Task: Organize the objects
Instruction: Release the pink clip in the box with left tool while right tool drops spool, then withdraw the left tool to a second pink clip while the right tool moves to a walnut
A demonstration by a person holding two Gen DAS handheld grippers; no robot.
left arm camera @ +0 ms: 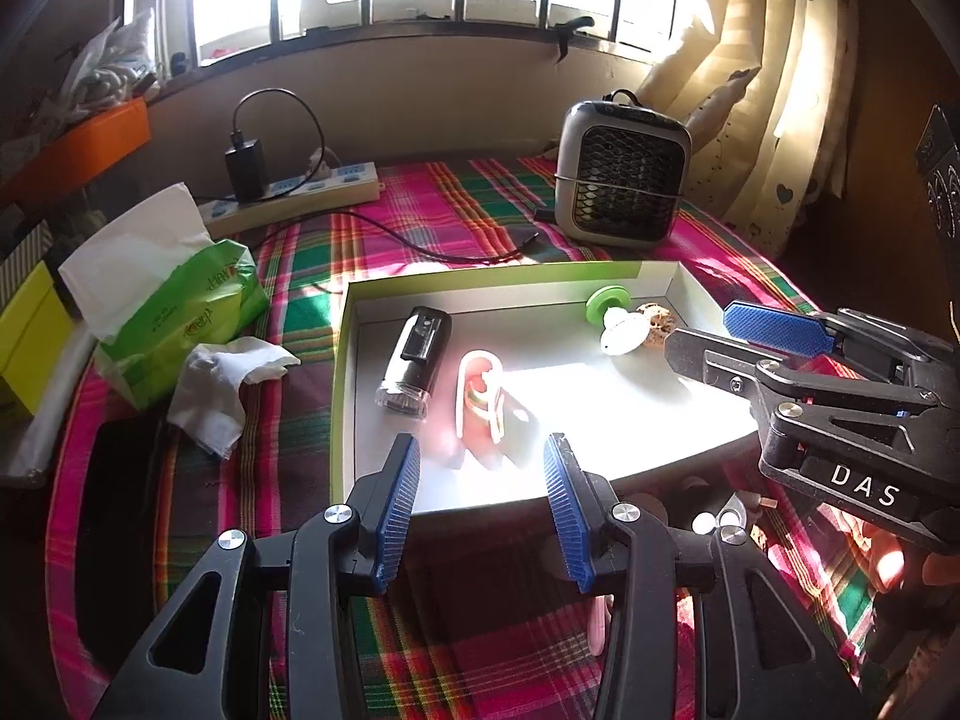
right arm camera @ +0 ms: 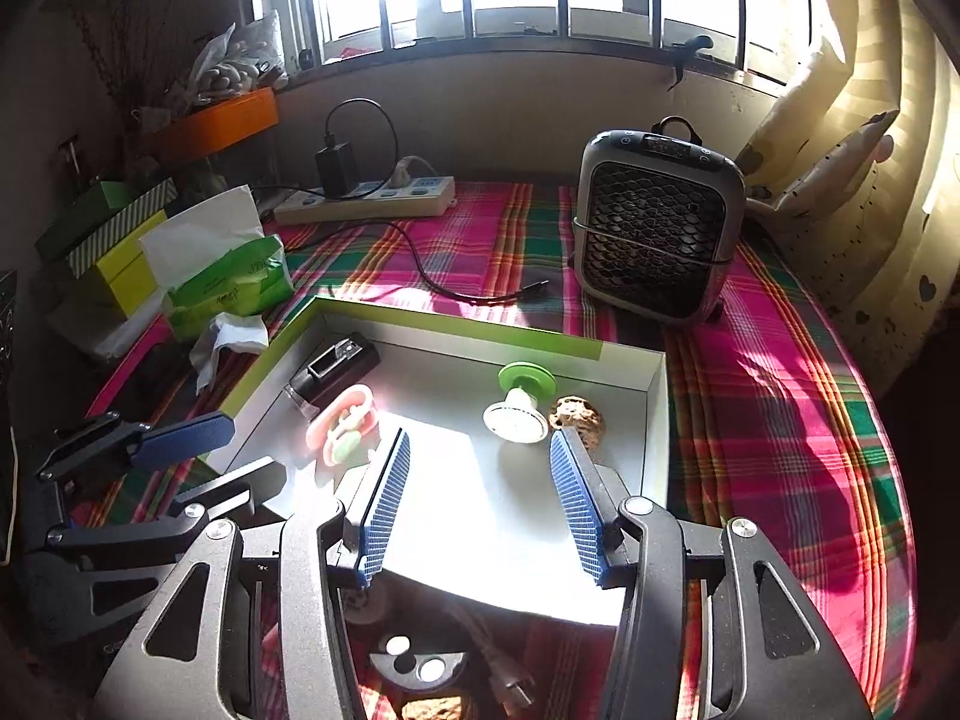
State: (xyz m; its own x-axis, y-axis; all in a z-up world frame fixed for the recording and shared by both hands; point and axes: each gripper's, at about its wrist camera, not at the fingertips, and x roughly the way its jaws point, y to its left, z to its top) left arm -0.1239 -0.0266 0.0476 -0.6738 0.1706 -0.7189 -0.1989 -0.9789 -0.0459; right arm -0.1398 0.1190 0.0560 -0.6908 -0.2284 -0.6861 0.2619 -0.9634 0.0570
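A shallow white box with a green rim (left arm camera: 351, 324) (right arm camera: 657, 420) lies on the plaid cloth. Inside it are a black flashlight (left arm camera: 411, 363) (right arm camera: 336, 369), a pink clip-like item (left arm camera: 480, 402) (right arm camera: 345, 426), a green-and-white suction piece (left arm camera: 612, 324) (right arm camera: 519, 405) and a brown walnut-like ball (left arm camera: 657, 321) (right arm camera: 579, 414). My left gripper (left arm camera: 483, 498) (right arm camera: 222, 462) hovers open over the box's near left edge, nothing between its blue pads. My right gripper (right arm camera: 483, 504) (left arm camera: 720, 336) stands open over the box's near right part, also holding nothing.
A grey fan heater (left arm camera: 624, 180) (right arm camera: 654, 234) stands behind the box. A power strip (left arm camera: 300, 195) with a black charger and cable lies at the back. A green tissue pack (left arm camera: 180, 312) and a crumpled tissue (left arm camera: 222, 384) are left. Small items (right arm camera: 414, 660) lie under my right gripper.
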